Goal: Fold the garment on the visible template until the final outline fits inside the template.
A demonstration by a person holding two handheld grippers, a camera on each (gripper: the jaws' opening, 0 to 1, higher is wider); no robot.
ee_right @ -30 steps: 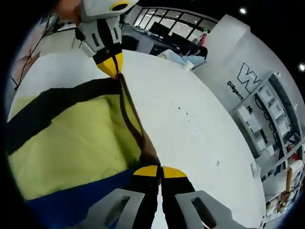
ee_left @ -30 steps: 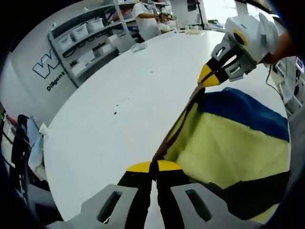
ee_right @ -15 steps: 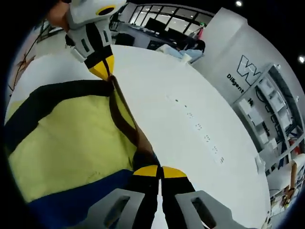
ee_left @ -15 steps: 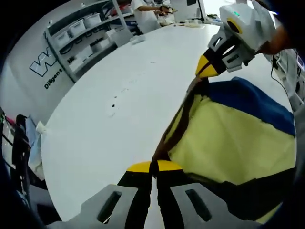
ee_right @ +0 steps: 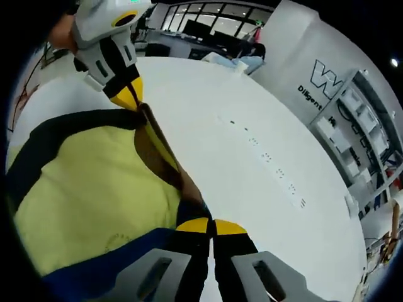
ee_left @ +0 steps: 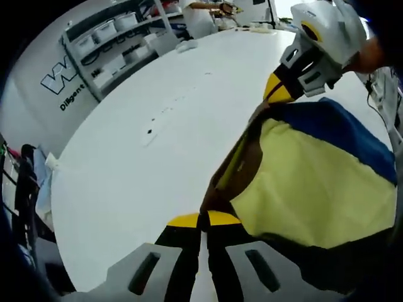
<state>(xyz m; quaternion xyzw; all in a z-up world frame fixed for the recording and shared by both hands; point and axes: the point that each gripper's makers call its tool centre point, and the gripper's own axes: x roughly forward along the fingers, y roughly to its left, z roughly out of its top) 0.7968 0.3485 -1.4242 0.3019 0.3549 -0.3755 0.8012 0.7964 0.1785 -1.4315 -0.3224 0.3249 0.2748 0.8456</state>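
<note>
Both grippers are clamped on the same brown-trimmed edge of the yellow, blue and black fabric garment (ee_left: 315, 182), which hangs between them just above the round white table (ee_left: 138, 157). In the left gripper view the left gripper (ee_left: 203, 220) has its yellow-tipped jaws pressed together on the near end of that edge, and the right gripper (ee_left: 278, 88) pinches the far end; in the right gripper view the right gripper (ee_right: 204, 226) bites the near end of the garment (ee_right: 94, 195) with the left gripper (ee_right: 129, 97) at the far end. The edge sags and buckles between the two holds rather than running taut, so the fold line is likely to come down crooked — a skewed fold would push a corner outside the outline. I cannot make out a template under the cloth; a row of small dark marks (ee_right: 271, 157) on the table (ee_right: 252, 189) may belong to it, so laying the edge by guesswork is a risk. A thin pinch could also slip if the hands pull apart — then the cloth drops in a heap.
</note>
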